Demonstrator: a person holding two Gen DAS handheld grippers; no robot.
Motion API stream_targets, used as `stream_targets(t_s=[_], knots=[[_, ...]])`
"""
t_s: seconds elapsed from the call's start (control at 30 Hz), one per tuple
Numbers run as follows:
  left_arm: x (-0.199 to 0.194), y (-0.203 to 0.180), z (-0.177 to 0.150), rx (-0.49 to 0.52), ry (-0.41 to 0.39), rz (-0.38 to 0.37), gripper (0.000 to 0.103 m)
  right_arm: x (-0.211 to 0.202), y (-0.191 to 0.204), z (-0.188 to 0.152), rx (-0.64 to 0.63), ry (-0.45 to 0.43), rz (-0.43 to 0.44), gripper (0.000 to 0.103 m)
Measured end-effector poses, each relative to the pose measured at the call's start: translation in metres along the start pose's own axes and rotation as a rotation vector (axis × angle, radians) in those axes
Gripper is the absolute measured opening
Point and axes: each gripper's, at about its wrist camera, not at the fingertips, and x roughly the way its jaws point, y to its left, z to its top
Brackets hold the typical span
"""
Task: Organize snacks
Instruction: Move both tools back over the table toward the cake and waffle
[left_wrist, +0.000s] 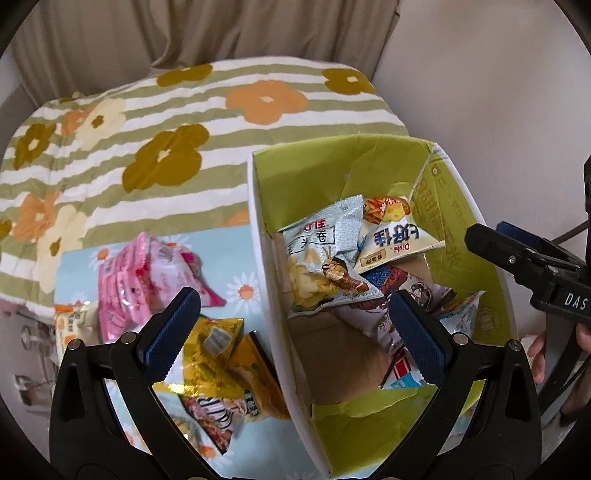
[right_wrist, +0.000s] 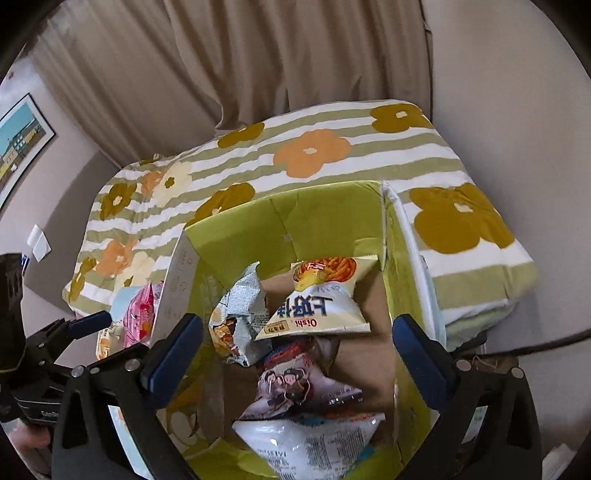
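Right wrist view: Oishi packet (right_wrist: 317, 295) flat in box (right_wrist: 325, 214), upside down.

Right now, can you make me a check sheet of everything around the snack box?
Surface: flowered striped blanket, with a pale blue daisy mat beside the box.
Job's things: green-lined cardboard box holding a yellow Oishi bag, a grey-blue chip bag, a bag with cartoon faces and a white bag.
Clutter: pink packets and yellow packets lie on the mat, outside the box.
Grippers: left tongs open and empty, straddling the box wall; right tongs open and empty over the box.
Cables: dark cable at the right.
Surroundings: beige curtain, framed picture, wall switch.
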Motion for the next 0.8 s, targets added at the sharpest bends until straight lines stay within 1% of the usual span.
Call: stream_targets(t_s=[0.13,0.3,0.43,0.5,0.6,0.7,0.8], knots=[[-0.023,0.005,-0.009,-0.03,-0.041,0.014,0.101,-0.021,0.005,0.001,-0.017,-0.044,0.035,0.102],[-0.055,0.021,-0.026,-0.075,-0.086,0.053,0.101,-0.042,0.019,0.004,-0.088,-0.094,0.065,0.102],[-0.079,0.039,-0.042,-0.114,-0.112,0.092,0.102,-0.055,0.039,0.004,-0.137,-0.123,0.131,0.102],[-0.095,0.053,-0.05,-0.133,-0.142,0.129,0.101,-0.061,0.05,0.003,-0.16,-0.141,0.153,0.102],[-0.114,0.081,-0.061,-0.179,-0.165,0.174,0.102,-0.067,0.069,0.001,-0.189,-0.155,0.19,0.102],[-0.132,0.114,-0.074,-0.241,-0.184,0.196,0.102,-0.07,0.093,-0.005,-0.234,-0.171,0.184,0.102],[-0.145,0.143,-0.09,-0.279,-0.196,0.213,0.102,-0.069,0.117,-0.014,-0.267,-0.169,0.176,0.102]])
